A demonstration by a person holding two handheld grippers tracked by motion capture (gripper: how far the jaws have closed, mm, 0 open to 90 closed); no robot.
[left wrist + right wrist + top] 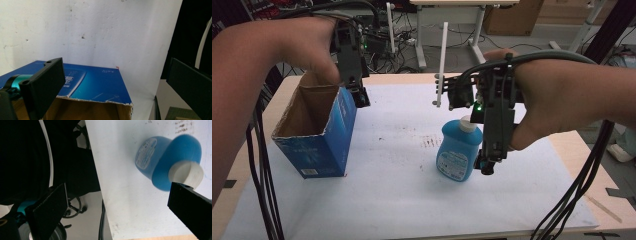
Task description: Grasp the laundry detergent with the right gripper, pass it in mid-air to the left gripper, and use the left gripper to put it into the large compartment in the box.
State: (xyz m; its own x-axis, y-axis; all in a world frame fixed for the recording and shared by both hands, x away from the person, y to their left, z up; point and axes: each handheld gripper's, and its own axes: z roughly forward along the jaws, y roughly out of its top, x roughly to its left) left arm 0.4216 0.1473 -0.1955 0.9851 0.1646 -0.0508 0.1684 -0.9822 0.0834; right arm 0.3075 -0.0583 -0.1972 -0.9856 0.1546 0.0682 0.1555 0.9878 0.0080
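Note:
A blue cardboard box (319, 132) with its top torn open stands at the left of the white board (402, 200). My left gripper (361, 97) hovers at the box's far right corner. In the left gripper view this gripper (117, 85) is open, and the box's blue side (95, 85) and torn rim lie between the jaws. A blue bottle (457, 150) with a white cap (468, 125) stands near the middle. Pointing down, my right gripper (486, 167) sits close beside the bottle's right side. In the right gripper view that gripper (120, 207) is open, with the bottle (160, 162) beside the right jaw, not between the jaws.
The white board covers a wooden table (597, 175), whose edge shows at the right. Dark smudges (429, 141) mark the board left of the bottle. A thin white upright rod (442, 65) stands at the far edge. Cables (572, 200) trail from both grippers.

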